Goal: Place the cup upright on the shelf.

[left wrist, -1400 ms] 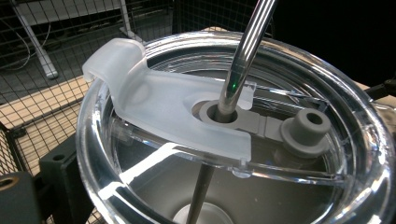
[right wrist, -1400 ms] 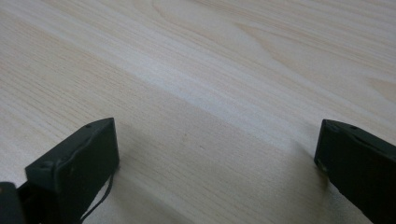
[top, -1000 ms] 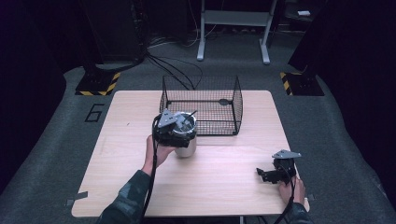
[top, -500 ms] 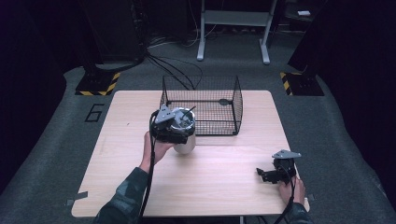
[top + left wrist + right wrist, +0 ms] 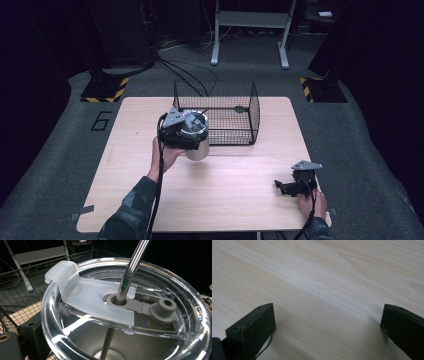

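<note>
Counter (image 5: 230, 200): wood, carries a wire basket (image 5: 227, 102) just beyond the left gripper (image 5: 180, 131). Left gripper clamped on a steel tumbler (image 5: 197, 142), held beneath it beside the basket's near wall. Clear lid (image 5: 125, 315) and metal straw (image 5: 130, 267) directly ahead of it. Right gripper (image 5: 328, 327): jaws wide apart, resting on bare counter, well apart from the tumbler.
</note>
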### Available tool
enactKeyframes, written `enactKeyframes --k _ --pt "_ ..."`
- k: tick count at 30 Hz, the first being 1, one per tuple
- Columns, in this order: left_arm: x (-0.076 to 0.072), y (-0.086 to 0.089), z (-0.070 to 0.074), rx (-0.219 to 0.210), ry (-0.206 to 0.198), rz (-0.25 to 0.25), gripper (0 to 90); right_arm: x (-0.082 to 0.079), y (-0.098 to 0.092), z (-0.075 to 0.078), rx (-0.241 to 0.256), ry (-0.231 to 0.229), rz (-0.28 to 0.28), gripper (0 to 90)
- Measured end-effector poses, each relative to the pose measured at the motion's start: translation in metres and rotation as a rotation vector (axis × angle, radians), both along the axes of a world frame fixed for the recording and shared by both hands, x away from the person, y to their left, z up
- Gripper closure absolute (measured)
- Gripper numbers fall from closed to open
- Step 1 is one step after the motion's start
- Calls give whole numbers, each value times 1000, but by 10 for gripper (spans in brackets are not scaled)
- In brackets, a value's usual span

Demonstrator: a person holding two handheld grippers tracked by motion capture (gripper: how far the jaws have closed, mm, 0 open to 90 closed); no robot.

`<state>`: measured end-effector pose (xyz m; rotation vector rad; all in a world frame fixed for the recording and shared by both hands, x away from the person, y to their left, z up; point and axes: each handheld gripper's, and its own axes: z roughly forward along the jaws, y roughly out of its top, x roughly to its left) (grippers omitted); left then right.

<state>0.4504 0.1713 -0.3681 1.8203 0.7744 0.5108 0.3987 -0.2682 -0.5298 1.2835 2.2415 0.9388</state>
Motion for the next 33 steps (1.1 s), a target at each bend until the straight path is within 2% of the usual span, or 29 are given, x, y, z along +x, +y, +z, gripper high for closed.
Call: enactKeyframes --k 9,19,33 --pt "1 0 12 -4 -11 -5 37 0 0 0 0 -2 -1 0" --pt "6 -1 29 1 -41 -8 37 0 0 0 5 -3 -3 0" --pt "15 -3 47 -7 -51 -4 37 0 0 0 4 -2 -2 0"
